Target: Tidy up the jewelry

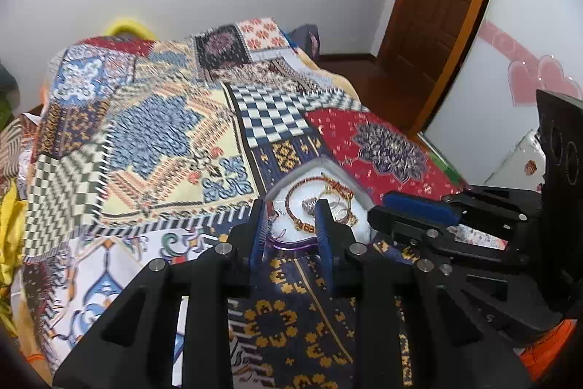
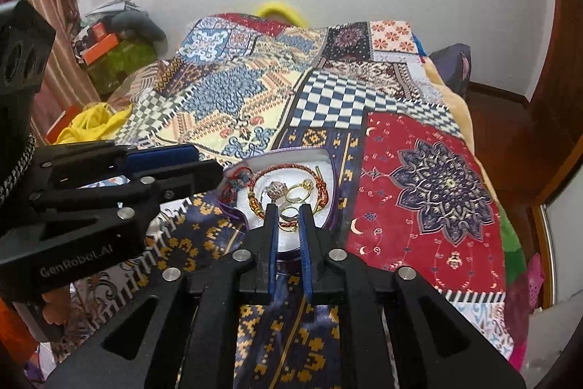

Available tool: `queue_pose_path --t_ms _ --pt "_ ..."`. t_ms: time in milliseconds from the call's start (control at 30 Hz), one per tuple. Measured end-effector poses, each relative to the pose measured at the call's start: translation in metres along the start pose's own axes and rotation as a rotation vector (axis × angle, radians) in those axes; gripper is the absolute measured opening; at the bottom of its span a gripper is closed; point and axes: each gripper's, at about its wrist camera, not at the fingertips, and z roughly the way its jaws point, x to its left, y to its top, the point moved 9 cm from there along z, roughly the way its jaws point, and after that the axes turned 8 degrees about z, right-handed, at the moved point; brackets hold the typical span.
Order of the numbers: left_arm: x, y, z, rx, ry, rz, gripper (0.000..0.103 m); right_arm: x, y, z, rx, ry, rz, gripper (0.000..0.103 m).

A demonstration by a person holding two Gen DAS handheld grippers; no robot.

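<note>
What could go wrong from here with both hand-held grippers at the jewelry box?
1. The bracelets and rings lie tangled in the jewelry box; lifting one may drag the others out.
2. The box sits on a soft patterned quilt and could tip.
3. The left hand-held gripper and right hand-held gripper crowd the box and may collide.

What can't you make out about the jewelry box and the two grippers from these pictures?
- Jewelry box: near rim hidden by the right gripper in the right wrist view, and by the left gripper in the left wrist view.
- Rings: too small and tangled with the bracelet to count.
- Whether either gripper touches a piece: the fingertips cover the spot.
- Left wrist view: quilt blurred.
</note>
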Motion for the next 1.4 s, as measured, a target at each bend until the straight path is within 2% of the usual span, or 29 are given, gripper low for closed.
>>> queue_pose_path --t_ms 100,333,433,600,667,700,767,833,900,1000,1133,1233,1400 --pt "0.0 0.007 -0.021 -0.04 0.004 -0.005 0.028 0.005 0.007 -0.019 -0.04 0.003 0.0 0.021" --pt "-0.01 0.032 -0.087 -0.163 0.042 0.026 0.032 0.023 0.028 -0.08 -0.175 0.008 -0.019 0.021" --pt "-0.019 0.044 -0.129 -0.258 0.063 0.041 0.035 0.033 0.04 -0.12 -0.27 0.007 -0.021 0.021" --pt "-0.033 0.053 -0.19 -0.402 0.095 0.062 0.052 0.052 0.05 -0.186 -0.439 0.026 -0.025 0.021" --pt "-0.038 0.053 -0.214 -0.459 0.122 0.074 0.057 0.06 0.05 -0.217 -0.523 0.006 -0.038 0.022" --pt "-0.04 0.052 -0.225 -0.487 0.132 0.077 0.063 0.063 0.05 -0.224 -0.546 -0.001 -0.042 0.022" --pt "-0.041 0.051 -0.244 -0.533 0.155 0.065 0.072 0.07 0.048 -0.249 -0.617 -0.011 -0.047 0.027" --pt "-0.04 0.048 -0.26 -0.574 0.165 0.04 0.078 0.073 0.047 -0.262 -0.662 -0.021 -0.046 0.043" --pt "-0.037 0.046 -0.27 -0.605 0.182 0.023 0.088 0.075 0.044 -0.276 -0.715 -0.041 -0.042 0.052" --pt "-0.035 0.043 -0.283 -0.648 0.22 0.025 0.096 0.077 0.042 -0.284 -0.753 -0.051 -0.031 0.065" --pt "-0.033 0.039 -0.289 -0.663 0.255 0.025 0.1 0.074 0.042 -0.283 -0.777 -0.079 -0.012 0.089" --pt "-0.035 0.036 -0.286 -0.651 0.259 0.026 0.1 0.075 0.04 -0.28 -0.783 -0.104 -0.004 0.098" --pt "-0.037 0.032 -0.281 -0.637 0.267 0.034 0.1 0.076 0.034 -0.28 -0.77 -0.125 -0.013 0.101"
